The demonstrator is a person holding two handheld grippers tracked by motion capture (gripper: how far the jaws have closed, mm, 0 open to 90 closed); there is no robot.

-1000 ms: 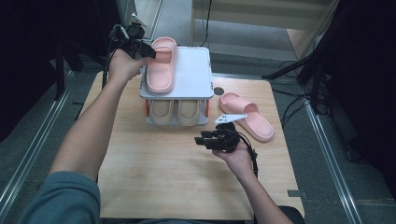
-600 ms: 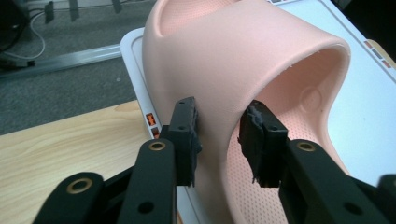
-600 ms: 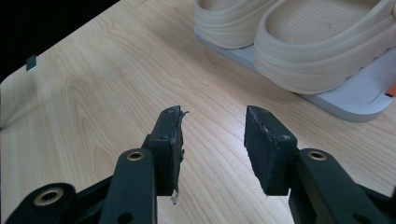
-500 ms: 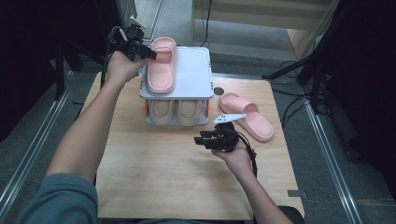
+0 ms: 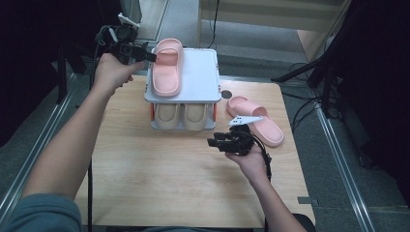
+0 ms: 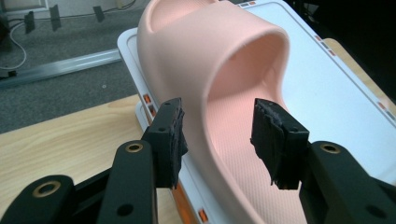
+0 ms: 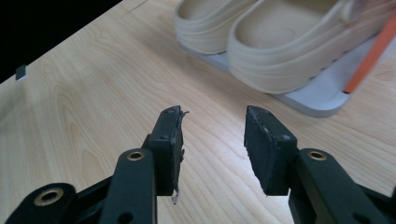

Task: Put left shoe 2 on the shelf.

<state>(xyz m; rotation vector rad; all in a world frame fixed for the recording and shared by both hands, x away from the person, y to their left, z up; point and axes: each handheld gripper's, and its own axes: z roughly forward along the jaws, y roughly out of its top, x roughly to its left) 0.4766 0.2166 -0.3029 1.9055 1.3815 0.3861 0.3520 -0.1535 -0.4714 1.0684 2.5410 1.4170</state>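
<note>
Jaws, left gripper (image 6: 217, 135): spread, just been opening, pads clear of the slipper's side wall; that wall stands between them, untouched on either side.
Jaws, right gripper (image 7: 212, 140): spread, nothing between them but bare table.
Pink slipper on rack (image 6: 219, 74): lying flat on the white top shelf, strap arch just beyond the left jaws, sole running under and past the right-hand pad; seen from above (image 5: 167, 67) along the shelf's left edge, with the left gripper (image 5: 138, 50) at its outer side.
Shoe rack (image 5: 200, 72): white top shelf under the left jaws, orange posts at the corners, lower shelf below.
Beige shoes (image 7: 280, 37): a pair side by side on the lower shelf, ahead of the right jaws and to their right, well clear of the pads.
Second pink slipper (image 5: 256, 118): flat on the table, just behind the right gripper (image 5: 227, 142) in the high view, not touched.
Table (image 7: 84, 102): light wood, directly beneath and ahead of the right jaws.
Left hand (image 5: 111, 72): wrapped around the left gripper's body, beside the rack.
Right hand (image 5: 249, 159): holding the right gripper low over the table.
</note>
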